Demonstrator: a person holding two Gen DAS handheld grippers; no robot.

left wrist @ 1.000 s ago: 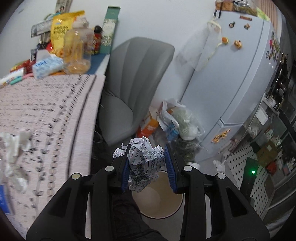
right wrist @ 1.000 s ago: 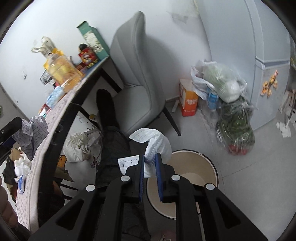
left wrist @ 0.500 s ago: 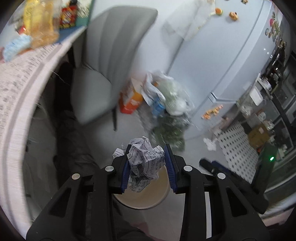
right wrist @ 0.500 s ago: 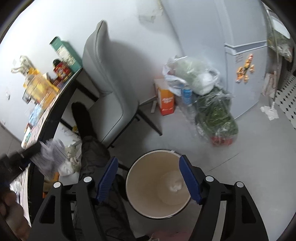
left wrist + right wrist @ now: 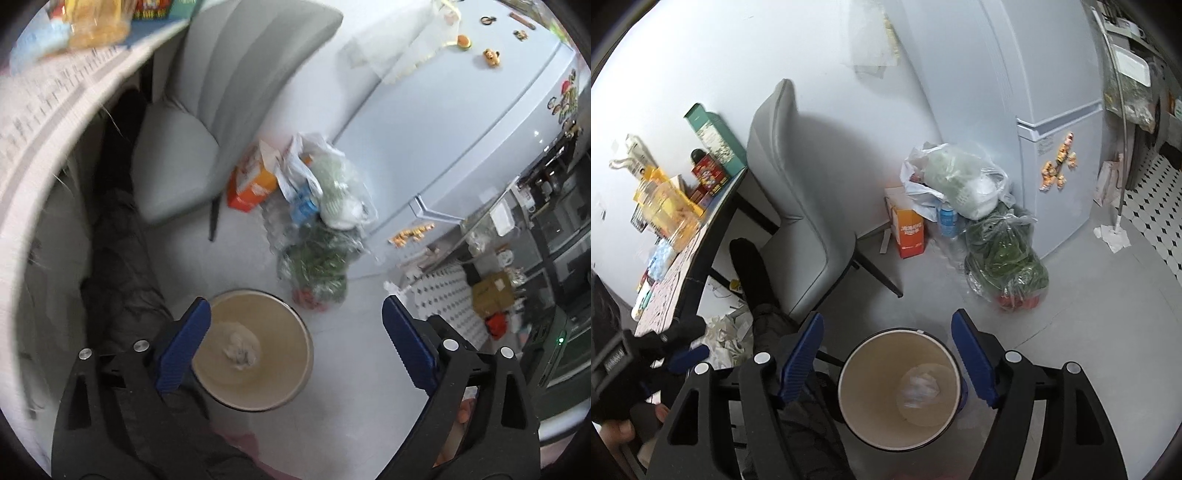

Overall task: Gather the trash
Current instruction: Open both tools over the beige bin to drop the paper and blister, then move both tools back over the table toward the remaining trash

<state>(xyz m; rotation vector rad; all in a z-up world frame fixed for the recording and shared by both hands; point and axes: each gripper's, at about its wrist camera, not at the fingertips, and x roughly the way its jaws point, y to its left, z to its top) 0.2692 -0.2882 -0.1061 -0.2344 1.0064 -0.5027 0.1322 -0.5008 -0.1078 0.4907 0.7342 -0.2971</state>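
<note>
A round beige trash bin [image 5: 291, 317] stands on the floor below both grippers; it also shows in the right wrist view [image 5: 849, 391]. Crumpled paper [image 5: 240, 345] lies inside it, seen too in the right wrist view [image 5: 919, 387]. My left gripper [image 5: 295, 343] is open and empty above the bin. My right gripper [image 5: 895, 362] is open and empty, straddling the bin's rim from above. The left gripper [image 5: 665, 350] also appears at the left edge of the right wrist view.
A grey chair [image 5: 801, 192] stands by the table [image 5: 40, 122]. An orange box [image 5: 908, 229] and plastic bags [image 5: 964, 181] with greens [image 5: 1004, 258] lie against the fridge [image 5: 1045, 110]. More crumpled paper [image 5: 724, 336] lies under the table.
The left gripper opened and let the crumpled paper fall into the bin. The right gripper, opened half a second ago, stays open over the bin.
</note>
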